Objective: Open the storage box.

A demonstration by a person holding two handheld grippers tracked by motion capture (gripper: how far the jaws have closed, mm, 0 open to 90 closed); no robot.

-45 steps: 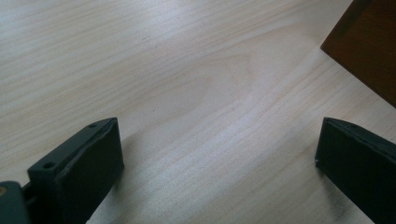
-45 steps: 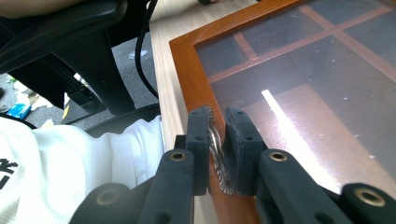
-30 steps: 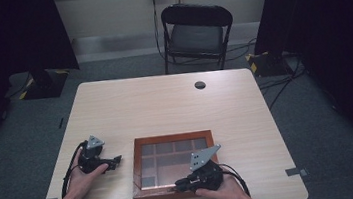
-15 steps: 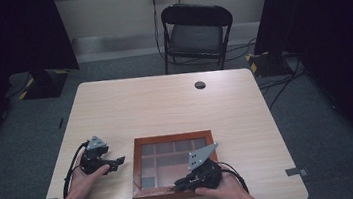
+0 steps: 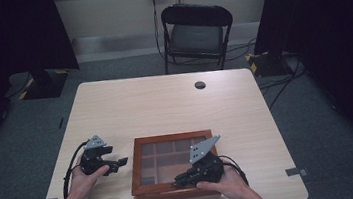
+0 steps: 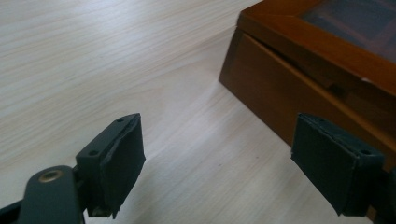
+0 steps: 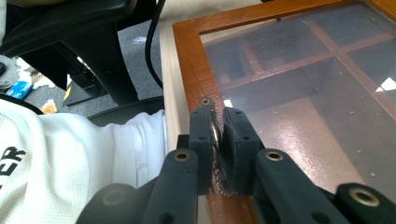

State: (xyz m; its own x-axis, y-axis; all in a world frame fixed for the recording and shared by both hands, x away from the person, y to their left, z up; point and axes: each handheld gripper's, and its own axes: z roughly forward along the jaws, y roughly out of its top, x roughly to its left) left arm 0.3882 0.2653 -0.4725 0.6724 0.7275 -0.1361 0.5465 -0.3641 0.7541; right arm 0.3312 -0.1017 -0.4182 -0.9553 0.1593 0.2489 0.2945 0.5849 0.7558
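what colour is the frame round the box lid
Reddish-brown, on the glass-topped wooden box; clearest in the right gripper view.

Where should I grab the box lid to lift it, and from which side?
Grip the small metal latch on the lid's front rail, coming from the person's side of the box. It is the only protruding part on a flat glass-topped frame. The right tongs are shut on it edge-on.

My jaws are black on both grippers, each topped by a grey plate. The box (image 5: 172,168) is reddish-brown wood with a dark glass lid over brown dividers. The table (image 5: 165,106) is pale wood grain. My sleeve (image 7: 70,154) is white, and the chair (image 5: 195,29) is black.
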